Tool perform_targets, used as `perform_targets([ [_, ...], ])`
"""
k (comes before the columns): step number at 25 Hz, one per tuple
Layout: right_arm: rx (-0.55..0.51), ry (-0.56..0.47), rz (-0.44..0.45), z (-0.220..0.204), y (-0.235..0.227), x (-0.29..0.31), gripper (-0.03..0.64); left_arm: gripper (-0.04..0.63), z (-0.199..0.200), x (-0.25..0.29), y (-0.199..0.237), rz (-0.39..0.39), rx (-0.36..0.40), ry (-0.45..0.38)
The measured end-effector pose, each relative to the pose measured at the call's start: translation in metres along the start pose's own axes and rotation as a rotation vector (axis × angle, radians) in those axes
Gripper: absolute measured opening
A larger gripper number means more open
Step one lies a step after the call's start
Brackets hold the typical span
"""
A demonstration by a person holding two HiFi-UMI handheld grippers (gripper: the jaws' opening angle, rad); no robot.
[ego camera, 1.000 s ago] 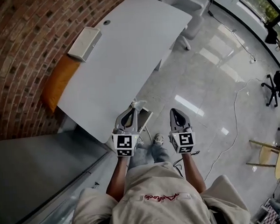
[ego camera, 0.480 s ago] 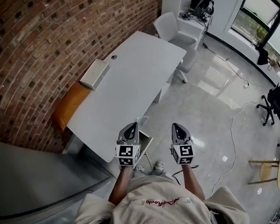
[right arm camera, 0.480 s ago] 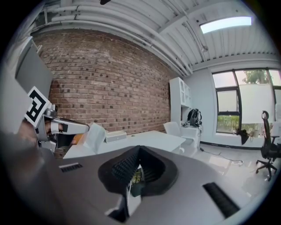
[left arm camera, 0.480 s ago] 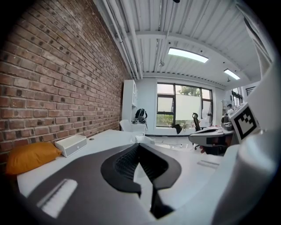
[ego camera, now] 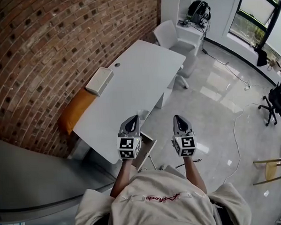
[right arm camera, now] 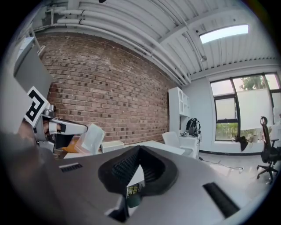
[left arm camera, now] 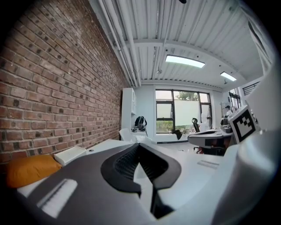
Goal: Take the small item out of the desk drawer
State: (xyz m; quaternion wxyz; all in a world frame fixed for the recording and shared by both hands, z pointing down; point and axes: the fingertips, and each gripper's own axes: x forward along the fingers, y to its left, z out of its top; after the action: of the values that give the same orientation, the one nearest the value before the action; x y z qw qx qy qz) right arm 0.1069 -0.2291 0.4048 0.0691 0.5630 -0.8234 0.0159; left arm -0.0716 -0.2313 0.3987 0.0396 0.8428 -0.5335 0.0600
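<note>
Little has shifted since half a second ago: we hold both grippers side by side as before, our view tipped slightly up. Beside the white desk (ego camera: 129, 77), our left gripper (ego camera: 133, 119), jaws closed on nothing, hovers above the open drawer (ego camera: 147, 150). We cannot make out the small item. Our right gripper (ego camera: 177, 118), jaws likewise together, hangs over the floor.
</note>
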Motion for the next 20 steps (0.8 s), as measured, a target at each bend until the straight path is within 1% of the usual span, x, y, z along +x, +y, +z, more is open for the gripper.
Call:
perform_targets([
  [8,-0.007,-0.035,-0.011,0.015,0.0,0.004,0.011,0.009,0.013,-0.003,0.004,0.003,0.017,-0.023],
  [13,0.007,-0.025,-0.017,0.012,-0.002,0.001,0.011,0.009,0.012,-0.006,0.003,0.003,0.03,-0.016],
  [20,-0.007,-0.018,-0.01,0.012,0.0,0.002,0.011,0.009,0.01,-0.007,0.004,0.006,0.026,-0.019],
])
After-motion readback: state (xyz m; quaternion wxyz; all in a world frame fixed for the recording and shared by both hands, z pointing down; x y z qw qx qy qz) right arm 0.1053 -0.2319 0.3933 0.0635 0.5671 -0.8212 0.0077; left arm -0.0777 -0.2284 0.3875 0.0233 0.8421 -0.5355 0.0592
